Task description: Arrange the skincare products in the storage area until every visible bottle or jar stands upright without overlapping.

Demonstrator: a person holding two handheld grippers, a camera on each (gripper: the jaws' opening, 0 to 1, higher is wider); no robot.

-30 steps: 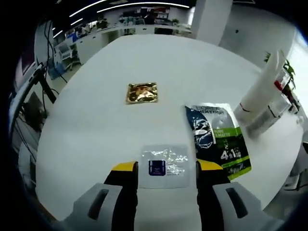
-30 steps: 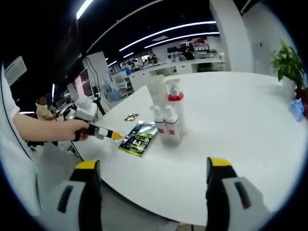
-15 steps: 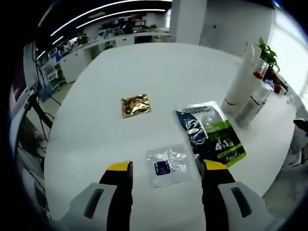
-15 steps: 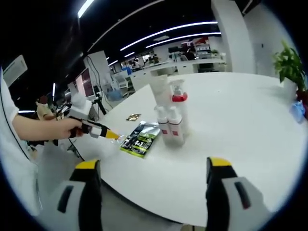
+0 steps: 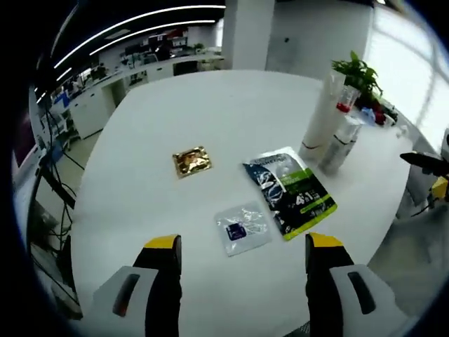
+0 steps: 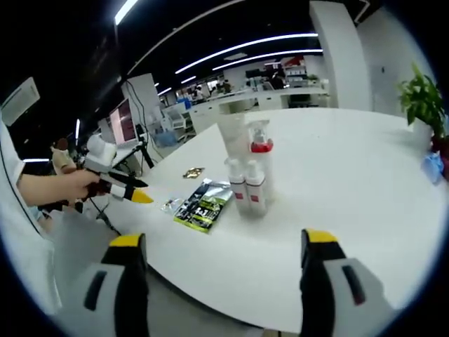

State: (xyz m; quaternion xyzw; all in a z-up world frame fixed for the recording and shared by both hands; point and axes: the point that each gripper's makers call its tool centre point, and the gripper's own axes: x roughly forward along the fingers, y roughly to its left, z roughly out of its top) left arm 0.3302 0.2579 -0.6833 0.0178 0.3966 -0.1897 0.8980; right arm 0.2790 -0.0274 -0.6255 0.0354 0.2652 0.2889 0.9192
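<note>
Already the bottles look sorted, so by my reading the task is at or near its end, with both grippers held off the white table (image 5: 231,105).

Going left to right in the left gripper view: a small gold packet (image 5: 191,161) lies flat, then a clear sachet (image 5: 243,229) with a dark label, then a dark blue and green pouch (image 5: 289,191) just beside it, apparently not overlapping. Farther right stands the cluster of bottles (image 5: 331,130), a tall white tube with smaller ones pressed close beside it, all upright. A potted plant (image 5: 358,70) sits beyond them. The left gripper (image 5: 242,256) hangs above the near table edge, jaws spread wide and holding nothing.

In the right gripper view, a hand (image 6: 70,186) at the left holds that same gripper near the table edge, close to the sachet and pouch. The bottles (image 6: 247,175) stand in the middle of the table, touching but not stacked. The right gripper (image 6: 223,246) hovers off the table's near edge, jaws released and empty.

If anything remains, I judge it is a check that no bottle leans; the flat packets lie between the left gripper and the bottles and would be easy to drag.
</note>
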